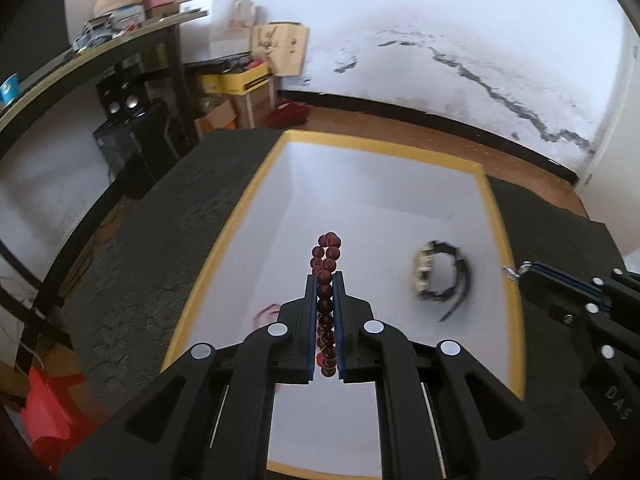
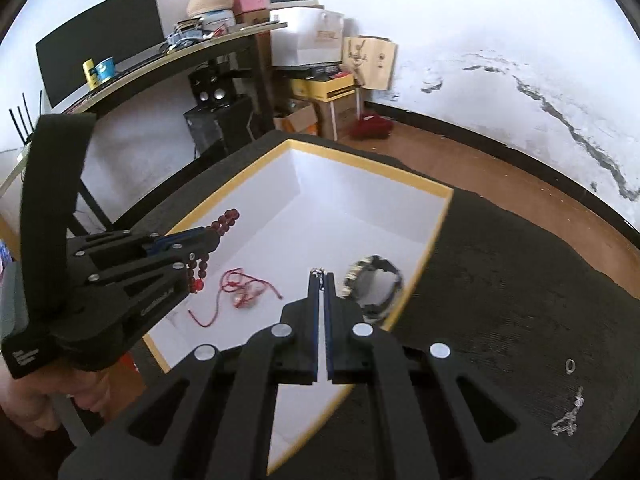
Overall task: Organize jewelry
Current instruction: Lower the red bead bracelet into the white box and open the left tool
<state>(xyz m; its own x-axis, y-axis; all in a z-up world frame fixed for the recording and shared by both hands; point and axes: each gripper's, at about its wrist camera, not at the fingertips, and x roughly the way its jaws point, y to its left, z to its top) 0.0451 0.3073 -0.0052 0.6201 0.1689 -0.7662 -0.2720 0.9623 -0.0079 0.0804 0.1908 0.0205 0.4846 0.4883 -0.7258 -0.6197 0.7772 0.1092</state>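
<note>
A dark worktop [image 2: 500, 264] carried a yellow-rimmed white box [image 1: 502, 216], with a cracked white wall across the top of the frame. The left gripper [image 1: 325, 280] was clamped on a dark red bead bracelet [image 1: 328, 256] at frame centre, above the box. The right gripper [image 2: 322, 280] pinched a small silver piece [image 2: 319, 271] over the box's right side.

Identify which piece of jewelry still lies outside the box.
The small silver ring and silver chain lie on the dark mat; the others are over or inside the box.
</note>
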